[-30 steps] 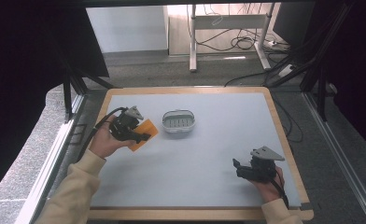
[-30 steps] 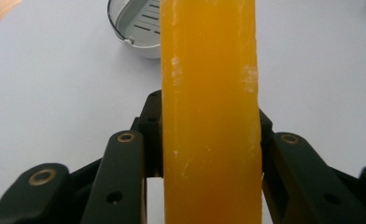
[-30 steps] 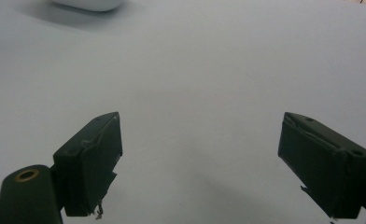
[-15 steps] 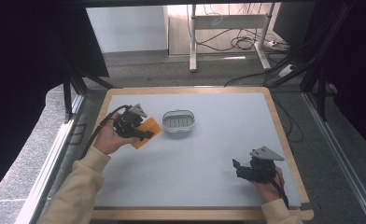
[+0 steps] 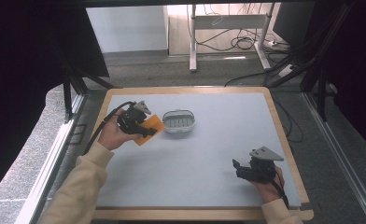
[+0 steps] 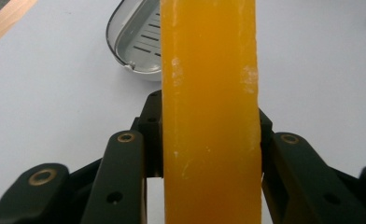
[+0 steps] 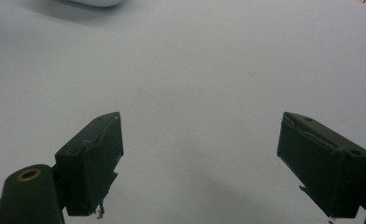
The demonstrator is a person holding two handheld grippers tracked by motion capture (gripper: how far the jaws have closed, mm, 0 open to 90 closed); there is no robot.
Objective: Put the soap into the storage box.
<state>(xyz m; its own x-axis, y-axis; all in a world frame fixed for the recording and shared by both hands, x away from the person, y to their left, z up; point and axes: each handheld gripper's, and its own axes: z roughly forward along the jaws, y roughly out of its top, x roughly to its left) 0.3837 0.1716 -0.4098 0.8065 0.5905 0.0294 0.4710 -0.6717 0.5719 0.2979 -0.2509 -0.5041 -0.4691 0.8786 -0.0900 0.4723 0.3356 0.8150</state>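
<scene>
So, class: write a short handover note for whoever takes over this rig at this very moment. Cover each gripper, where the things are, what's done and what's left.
Left gripper: shut on the orange soap bar, held above the table, just left of the dish.
Right gripper: open, nothing between its jaws, low over the table near the front right corner.
Dish: white, slotted, with nothing in it, on the table towards the back left.
Done: soap is gripped and carried close to the dish.
Left: probably to move the soap over the dish, lower it in and open the jaws. The right gripper looks idle.
</scene>
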